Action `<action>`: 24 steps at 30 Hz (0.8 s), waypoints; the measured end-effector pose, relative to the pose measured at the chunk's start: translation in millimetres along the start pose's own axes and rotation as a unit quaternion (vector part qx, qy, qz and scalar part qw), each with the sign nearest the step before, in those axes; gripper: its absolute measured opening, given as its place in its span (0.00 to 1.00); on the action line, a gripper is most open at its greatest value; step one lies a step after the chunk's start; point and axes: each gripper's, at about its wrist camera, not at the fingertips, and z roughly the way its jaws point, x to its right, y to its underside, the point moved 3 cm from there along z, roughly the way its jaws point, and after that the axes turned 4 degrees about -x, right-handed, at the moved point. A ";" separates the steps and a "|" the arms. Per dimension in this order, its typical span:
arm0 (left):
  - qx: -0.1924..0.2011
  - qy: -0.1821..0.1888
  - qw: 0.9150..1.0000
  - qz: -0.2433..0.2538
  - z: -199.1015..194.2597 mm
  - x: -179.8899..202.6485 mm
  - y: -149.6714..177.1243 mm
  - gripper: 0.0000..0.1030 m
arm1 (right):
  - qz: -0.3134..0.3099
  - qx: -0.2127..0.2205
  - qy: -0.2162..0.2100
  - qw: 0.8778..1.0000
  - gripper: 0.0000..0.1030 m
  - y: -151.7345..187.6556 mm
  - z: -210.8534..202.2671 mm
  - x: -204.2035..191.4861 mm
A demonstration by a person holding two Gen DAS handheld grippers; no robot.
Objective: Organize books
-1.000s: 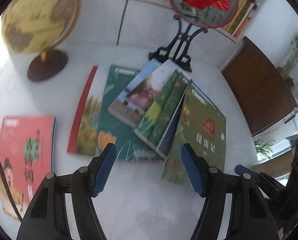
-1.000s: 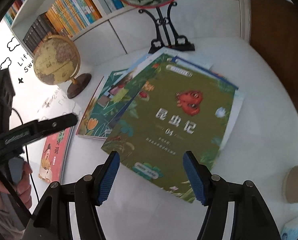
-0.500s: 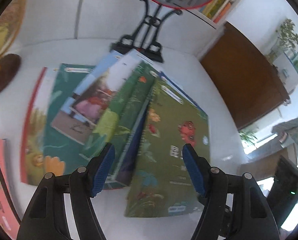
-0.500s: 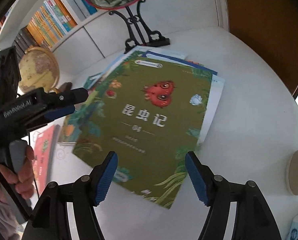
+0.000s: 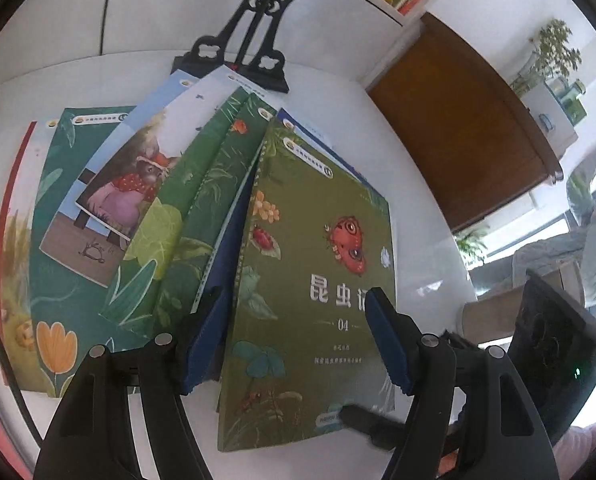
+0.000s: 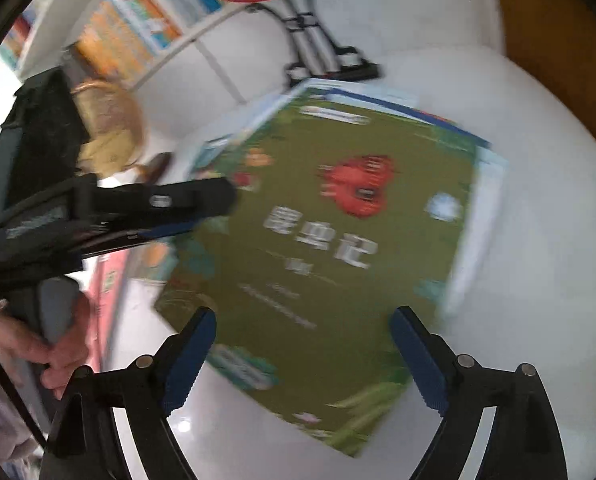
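Since the earlier frame, both of my grippers have advanced toward the fanned stack of books, and the olive-green book now fills most of each wrist view. My left gripper hangs over the lower half of that cover with its fingers spread wide apart, gripping nothing; the left pad sits above the book's spine edge, the right pad above the printed title. My right gripper has its fingers likewise spread, with the near corner of the olive-green book lying between them and nothing pinched; this view is blurred by motion. The olive-green book lies flat on top of the fan, on the white table. To its left, partly covered, lie a blue-edged book, two leaf-patterned green books, a picture book with a dressed animal, and at the bottom a teal book with an orange tulip. A black ornamental stand stands behind the fan, touching its far edge. A globe is visible in the right wrist view, behind my left gripper.
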 end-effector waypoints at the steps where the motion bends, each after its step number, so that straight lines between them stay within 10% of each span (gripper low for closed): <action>1: -0.002 0.000 1.000 -0.001 0.3 0.1 1.0 0.66 | -0.021 -0.005 -0.001 1.000 0.86 -1.7 2.6 -8.0; 13: -0.016 0.006 1.000 -0.010 -1.6 -4.9 0.8 0.66 | 0.016 0.027 0.062 0.998 0.84 1.0 -2.0 24.8; 24: -0.018 0.019 1.000 -0.017 3.6 -5.7 -5.0 0.66 | 0.105 0.127 -0.068 0.984 0.84 16.6 -30.3 49.2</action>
